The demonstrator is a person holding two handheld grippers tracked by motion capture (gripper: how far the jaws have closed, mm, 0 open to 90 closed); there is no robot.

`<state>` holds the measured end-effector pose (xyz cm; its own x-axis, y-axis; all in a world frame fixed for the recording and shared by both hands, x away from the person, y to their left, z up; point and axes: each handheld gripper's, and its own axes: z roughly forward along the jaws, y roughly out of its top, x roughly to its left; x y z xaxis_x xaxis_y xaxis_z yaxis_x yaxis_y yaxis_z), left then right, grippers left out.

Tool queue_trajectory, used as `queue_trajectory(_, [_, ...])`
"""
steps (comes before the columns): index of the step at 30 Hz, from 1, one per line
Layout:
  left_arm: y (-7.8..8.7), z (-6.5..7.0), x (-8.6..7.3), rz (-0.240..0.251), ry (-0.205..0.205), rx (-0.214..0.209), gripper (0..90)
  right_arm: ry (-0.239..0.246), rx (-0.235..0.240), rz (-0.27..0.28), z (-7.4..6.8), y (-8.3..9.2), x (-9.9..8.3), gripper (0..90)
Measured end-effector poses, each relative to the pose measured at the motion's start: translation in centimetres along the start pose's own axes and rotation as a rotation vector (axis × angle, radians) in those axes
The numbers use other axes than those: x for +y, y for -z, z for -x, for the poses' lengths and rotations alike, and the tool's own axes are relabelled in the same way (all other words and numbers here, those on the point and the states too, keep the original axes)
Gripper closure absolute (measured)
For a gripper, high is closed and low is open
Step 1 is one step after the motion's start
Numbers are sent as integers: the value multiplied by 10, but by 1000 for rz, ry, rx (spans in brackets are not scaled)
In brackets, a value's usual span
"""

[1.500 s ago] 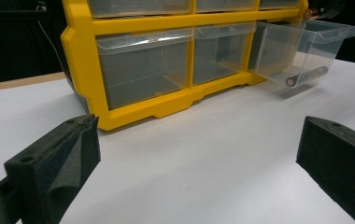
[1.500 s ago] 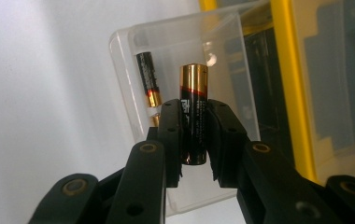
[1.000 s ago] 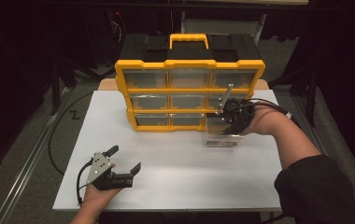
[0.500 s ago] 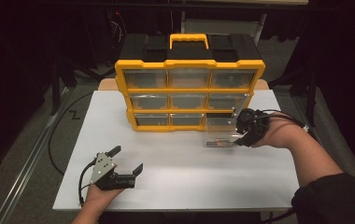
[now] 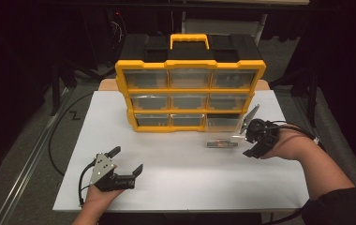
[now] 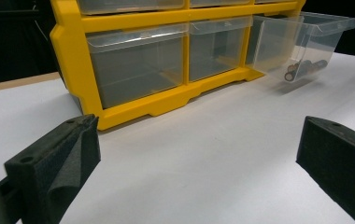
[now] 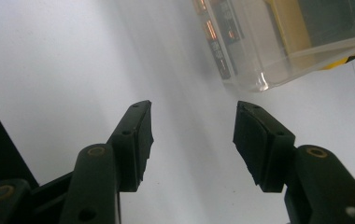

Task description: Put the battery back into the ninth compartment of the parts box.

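Observation:
A yellow organizer (image 5: 190, 68) with clear drawers stands at the back of the white table (image 5: 176, 187). Its bottom right drawer (image 5: 223, 133) is pulled far out, and cylindrical cells (image 5: 219, 143) lie at its front end. The same drawer (image 6: 301, 39) juts from the frame in the left gripper view, with the cells (image 6: 306, 67) inside. My right gripper (image 5: 247, 139) sits just right of the drawer's front. Its jaws have just been opening and nothing is between them (image 7: 193, 126). The drawer's corner (image 7: 259, 51) lies ahead of them. My left gripper (image 5: 127, 159) rests open near the front left (image 6: 196, 149).
Bare white table (image 6: 203, 140) stretches between my left gripper and the organizer. A black cable (image 5: 54, 140) loops off the table's left side. A black and yellow handle (image 5: 189, 41) tops the organizer. The surroundings are dark.
My right gripper moved right and toward the person, drawing the drawer out, then let go as its jaws spread. The left gripper stayed where it was.

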<state>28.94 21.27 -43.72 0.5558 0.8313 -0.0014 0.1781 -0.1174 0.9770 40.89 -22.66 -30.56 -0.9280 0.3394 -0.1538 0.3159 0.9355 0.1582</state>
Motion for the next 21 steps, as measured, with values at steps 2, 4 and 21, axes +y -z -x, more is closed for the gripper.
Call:
queue_trajectory(2, [0, 0, 0, 1, 0, 0, 3, -9, 1, 0, -1, -4, -2, 458])
queue_trajectory(4, [0, 0, 0, 0, -1, -2, 3, -14, 2, -7, -2, -9, -4, 434])
queue_trajectory(21, [0, 0, 0, -6, -4, -5, 3, -78, 13, -6, -14, -53, -15, 175])
